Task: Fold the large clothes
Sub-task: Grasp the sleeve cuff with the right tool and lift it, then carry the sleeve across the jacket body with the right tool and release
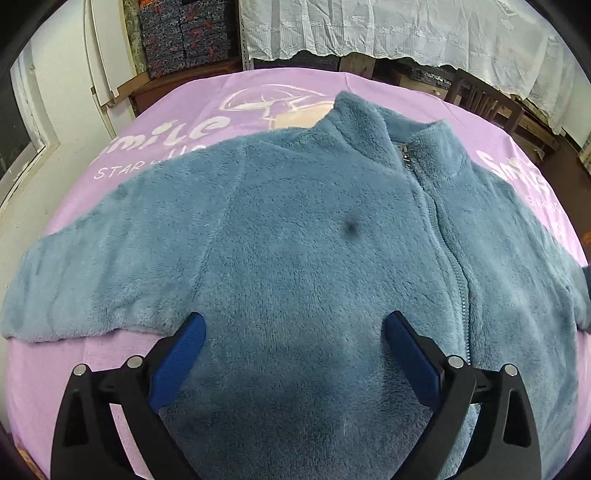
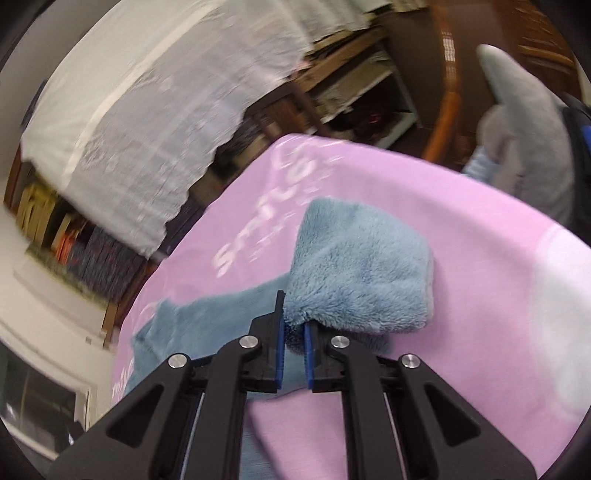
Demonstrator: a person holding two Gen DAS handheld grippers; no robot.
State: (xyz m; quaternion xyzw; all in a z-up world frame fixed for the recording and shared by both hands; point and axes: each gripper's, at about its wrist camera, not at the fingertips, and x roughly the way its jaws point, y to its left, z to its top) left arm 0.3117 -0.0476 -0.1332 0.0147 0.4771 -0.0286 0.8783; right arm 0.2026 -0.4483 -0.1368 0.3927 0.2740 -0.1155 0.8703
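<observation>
jacket flat on cloth | collar far | shelves behind, far left

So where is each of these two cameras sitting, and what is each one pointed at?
Left wrist: on the left gripper, looking down over its open fingers at the blue fleece jacket lying flat on the pink blanket.
Right wrist: on the right gripper, tilted and blurred, its fingers pinching the jacket's sleeve cuff; a grey-gloved hand shows at far right.
Shared: the jacket, the blanket, the white lace curtain.
</observation>
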